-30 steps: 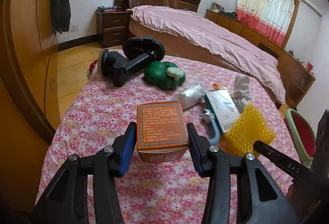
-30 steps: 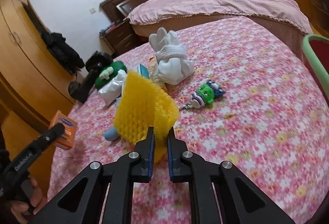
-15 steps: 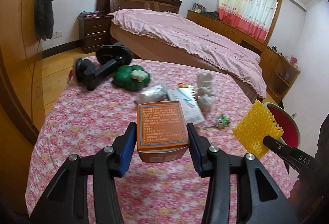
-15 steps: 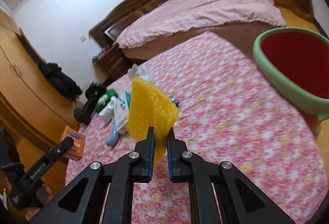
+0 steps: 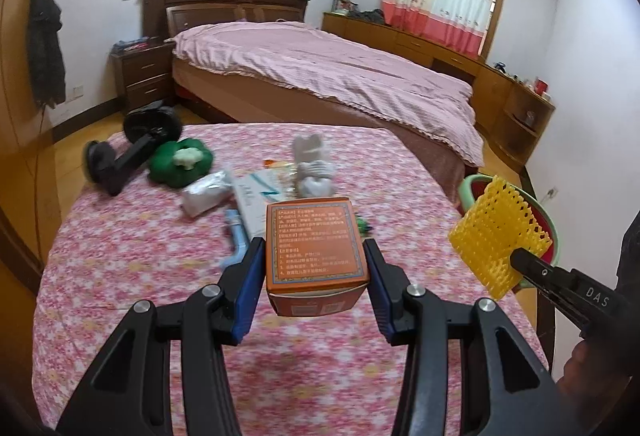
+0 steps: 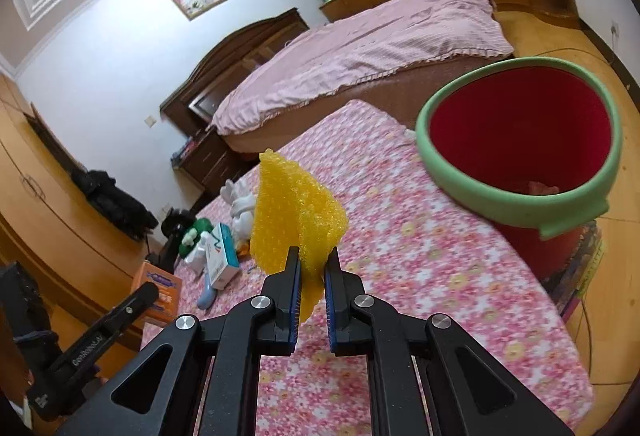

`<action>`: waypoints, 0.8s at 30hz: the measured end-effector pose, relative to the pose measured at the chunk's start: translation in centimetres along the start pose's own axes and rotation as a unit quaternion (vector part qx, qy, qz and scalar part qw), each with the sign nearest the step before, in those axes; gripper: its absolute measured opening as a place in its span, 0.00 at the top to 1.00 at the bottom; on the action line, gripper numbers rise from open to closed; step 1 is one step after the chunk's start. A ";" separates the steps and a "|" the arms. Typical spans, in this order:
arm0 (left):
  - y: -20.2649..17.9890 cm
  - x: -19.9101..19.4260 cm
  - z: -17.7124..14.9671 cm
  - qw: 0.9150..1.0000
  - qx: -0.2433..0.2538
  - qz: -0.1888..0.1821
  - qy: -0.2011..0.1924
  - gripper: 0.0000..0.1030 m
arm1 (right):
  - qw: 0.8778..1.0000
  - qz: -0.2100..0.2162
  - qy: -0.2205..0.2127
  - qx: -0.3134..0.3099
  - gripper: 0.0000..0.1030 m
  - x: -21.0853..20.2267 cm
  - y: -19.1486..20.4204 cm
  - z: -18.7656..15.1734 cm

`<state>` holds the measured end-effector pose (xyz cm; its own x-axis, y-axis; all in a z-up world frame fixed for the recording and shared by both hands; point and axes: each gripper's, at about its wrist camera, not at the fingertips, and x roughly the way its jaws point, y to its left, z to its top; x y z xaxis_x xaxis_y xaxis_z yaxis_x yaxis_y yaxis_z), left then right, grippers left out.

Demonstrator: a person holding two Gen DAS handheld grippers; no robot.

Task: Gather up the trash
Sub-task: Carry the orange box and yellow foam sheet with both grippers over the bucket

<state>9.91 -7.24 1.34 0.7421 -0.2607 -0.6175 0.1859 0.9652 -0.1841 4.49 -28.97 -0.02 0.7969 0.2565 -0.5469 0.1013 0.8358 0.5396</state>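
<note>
The trash here is two things, and both are held up off the table (image 5: 120, 276). The orange box (image 5: 316, 256) sits squeezed between the jaws of the left gripper (image 5: 316, 276), with the blue pads pressing on its two sides so it cannot slip. The yellow foam net (image 6: 298, 212) sticks up out of the right gripper (image 6: 312, 272), whose jaws are pinched shut on its bottom edge, because it is thin and floppy. Ahead of the right jaws and off to their right stands the red bin (image 6: 520, 172) with a green rim, at the table's edge. I think both pieces are being carried there to drop in. Toys and packets lie far beyond the left jaws.
</note>
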 end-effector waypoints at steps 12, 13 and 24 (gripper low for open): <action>-7.7 2.5 0.8 0.997 0.051 -0.056 0.022 0.53 | 0.998 -0.005 -0.049 0.047 0.90 -3.6 -5.1 1.8; -8.4 2.9 0.8 0.996 0.056 -0.059 0.024 0.53 | 0.997 -0.009 -0.053 0.048 0.90 -3.9 -5.5 1.8; -15.8 7.4 1.3 0.989 0.096 -0.104 0.050 0.53 | 0.994 -0.043 -0.073 0.067 0.90 -5.0 -10.6 4.4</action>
<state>13.28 -24.34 0.68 0.6093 -0.4449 -0.6564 0.4535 0.8745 -0.1717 2.06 -41.24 -0.16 0.8585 0.1060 -0.5017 0.2438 0.7764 0.5811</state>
